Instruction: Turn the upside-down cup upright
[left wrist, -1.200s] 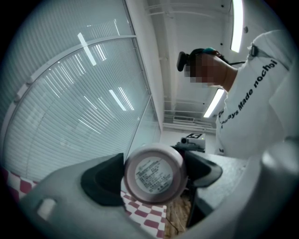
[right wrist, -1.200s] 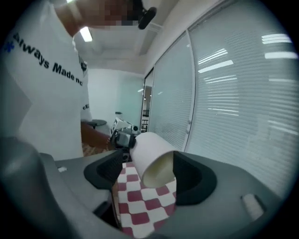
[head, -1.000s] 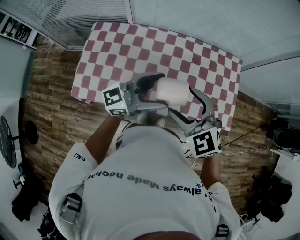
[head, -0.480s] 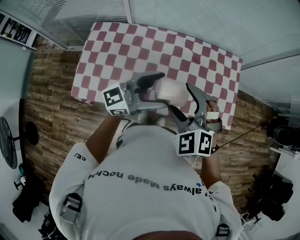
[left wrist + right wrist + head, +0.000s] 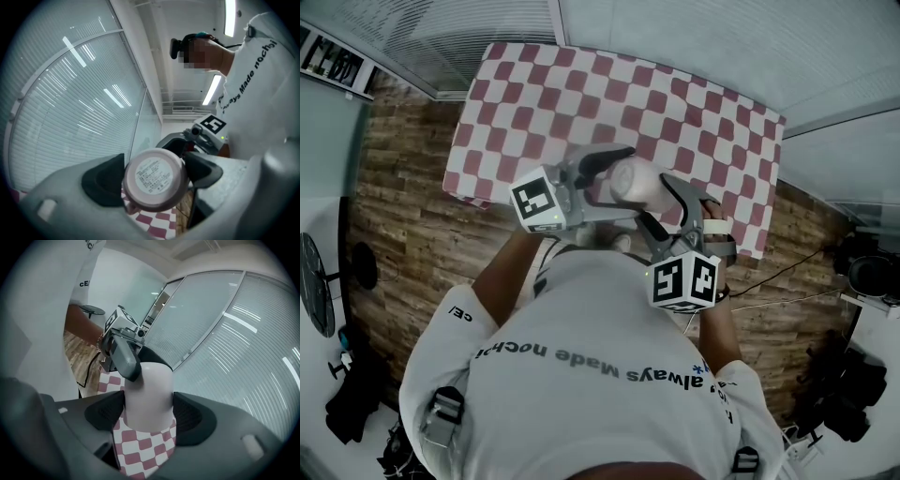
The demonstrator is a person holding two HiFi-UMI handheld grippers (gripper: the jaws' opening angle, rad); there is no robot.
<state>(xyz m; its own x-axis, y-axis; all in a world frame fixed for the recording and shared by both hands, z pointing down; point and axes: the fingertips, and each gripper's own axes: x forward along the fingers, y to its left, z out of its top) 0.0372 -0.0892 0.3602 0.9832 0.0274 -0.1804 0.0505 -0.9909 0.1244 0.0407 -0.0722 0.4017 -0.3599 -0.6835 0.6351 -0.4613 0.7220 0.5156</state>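
- cup [image 5: 636, 180] is off the bench [image 5: 675, 84], in the air over its near edge, lying roughly on its side
- left hand-held gripper [image 5: 152, 178]: clamped on the cup's base end, a pad on each side, labelled base facing its camera
- right hand-held gripper [image 5: 149, 411]: jaws have just been closing, cup body is between them, both pads look in contact
- checked cloth [image 5: 534, 103] covers the bench
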